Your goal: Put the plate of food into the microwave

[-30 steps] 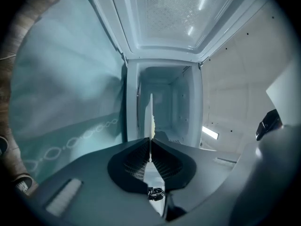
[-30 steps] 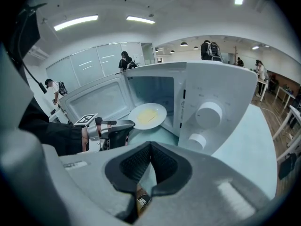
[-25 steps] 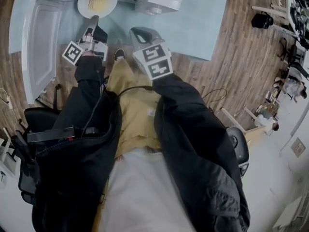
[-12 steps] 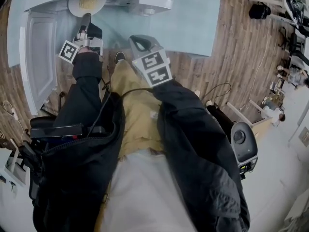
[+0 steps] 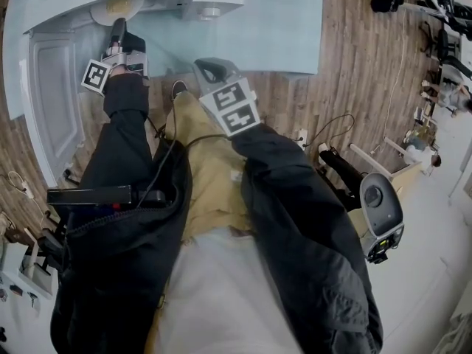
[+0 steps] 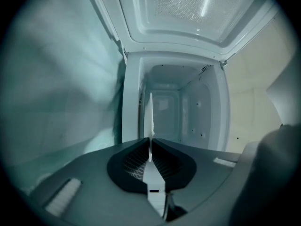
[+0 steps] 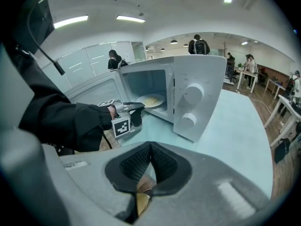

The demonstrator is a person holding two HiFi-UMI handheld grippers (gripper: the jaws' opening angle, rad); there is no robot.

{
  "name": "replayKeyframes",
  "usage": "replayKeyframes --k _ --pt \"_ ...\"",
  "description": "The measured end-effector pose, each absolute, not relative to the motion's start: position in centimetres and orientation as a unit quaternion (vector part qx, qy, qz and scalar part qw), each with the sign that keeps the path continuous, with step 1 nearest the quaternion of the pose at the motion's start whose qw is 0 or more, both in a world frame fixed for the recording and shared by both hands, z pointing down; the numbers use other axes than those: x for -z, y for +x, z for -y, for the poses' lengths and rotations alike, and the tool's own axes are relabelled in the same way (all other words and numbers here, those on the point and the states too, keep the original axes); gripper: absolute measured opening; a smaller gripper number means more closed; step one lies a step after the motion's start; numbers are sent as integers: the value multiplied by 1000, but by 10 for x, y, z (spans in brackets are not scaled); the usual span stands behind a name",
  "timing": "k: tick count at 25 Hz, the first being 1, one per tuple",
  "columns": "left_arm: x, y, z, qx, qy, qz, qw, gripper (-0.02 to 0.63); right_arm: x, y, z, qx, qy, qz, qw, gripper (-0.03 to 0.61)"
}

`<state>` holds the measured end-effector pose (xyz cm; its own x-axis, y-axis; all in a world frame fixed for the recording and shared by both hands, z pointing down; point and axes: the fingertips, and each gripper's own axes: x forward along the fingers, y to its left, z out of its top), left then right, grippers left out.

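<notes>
The plate (image 7: 153, 100) of food was just inside the mouth of the open microwave (image 7: 200, 86), its rim pinched between the fingers of the left gripper (image 5: 117, 26). Done well, it wanted level carriage, deeper centring, then a gentle release. The right gripper (image 5: 209, 66) hung clear, fingers pressed together on nothing.

floor (image 5: 354, 87): wood planks | table (image 5: 280, 28): pale blue-green | ceiling strip lights (image 7: 70, 21): lit | white desks (image 7: 284, 100): far right

Probably an open-plan office or lab: ceiling strip lights (image 7: 70, 21), glass-walled rooms (image 7: 91, 58), people (image 7: 196, 44) at far desks (image 7: 275, 86), wood-plank floor (image 5: 361, 72), trailing cables (image 5: 333, 118), a microwave (image 7: 188, 93) on a counter (image 7: 235, 126).
</notes>
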<state>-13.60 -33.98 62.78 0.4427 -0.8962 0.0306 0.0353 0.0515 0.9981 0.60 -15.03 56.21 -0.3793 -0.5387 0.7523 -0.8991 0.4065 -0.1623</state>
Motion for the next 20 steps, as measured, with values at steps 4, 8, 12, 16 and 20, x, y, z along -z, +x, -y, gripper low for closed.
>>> replayKeyframes --k 4,8,12,16,20 --pt "-631 -132 344 373 579 377 619 49 -564 15 142 -287 468 774 316 -2" --pt "-632 -128 330 347 584 385 625 175 -561 17 139 -282 467 777 314 -2" --pt "-619 -128 300 312 615 394 608 157 -551 7 139 -273 457 790 304 -2" --pt "-583 -129 264 271 659 409 570 -5 -532 -11 144 -252 447 810 282 -2" --pt "-536 -121 234 208 720 416 514 -5 -505 -23 150 -221 448 828 252 -2"
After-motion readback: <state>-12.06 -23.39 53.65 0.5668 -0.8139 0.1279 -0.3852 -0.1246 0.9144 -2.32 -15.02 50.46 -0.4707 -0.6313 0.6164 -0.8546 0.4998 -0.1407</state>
